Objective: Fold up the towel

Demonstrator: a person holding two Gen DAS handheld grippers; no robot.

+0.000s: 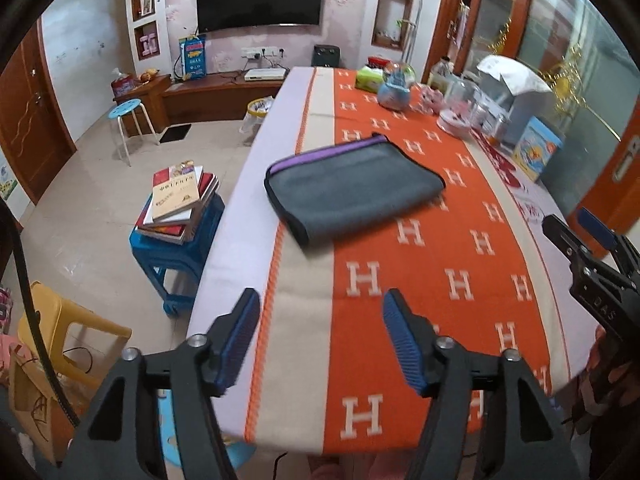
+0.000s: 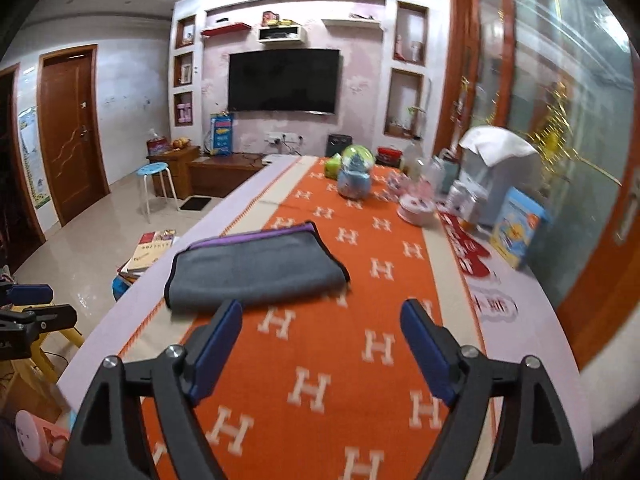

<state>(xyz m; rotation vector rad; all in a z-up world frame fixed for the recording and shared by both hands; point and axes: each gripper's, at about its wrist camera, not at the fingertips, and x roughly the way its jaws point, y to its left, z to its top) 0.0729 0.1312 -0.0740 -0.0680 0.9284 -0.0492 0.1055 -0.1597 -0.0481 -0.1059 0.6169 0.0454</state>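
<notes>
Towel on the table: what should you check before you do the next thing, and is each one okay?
1. Towel lies folded on the tablecloth, purple edge at the far side: ok.
2. Left gripper open, holding nothing: ok.
3. Right gripper open, holding nothing: ok.
4. Both grippers back from the towel, not touching it: ok.
5. Snow globe and jars at the far end stand apart from the towel: ok.
6. Layers lined up evenly underneath: cannot tell.
</notes>
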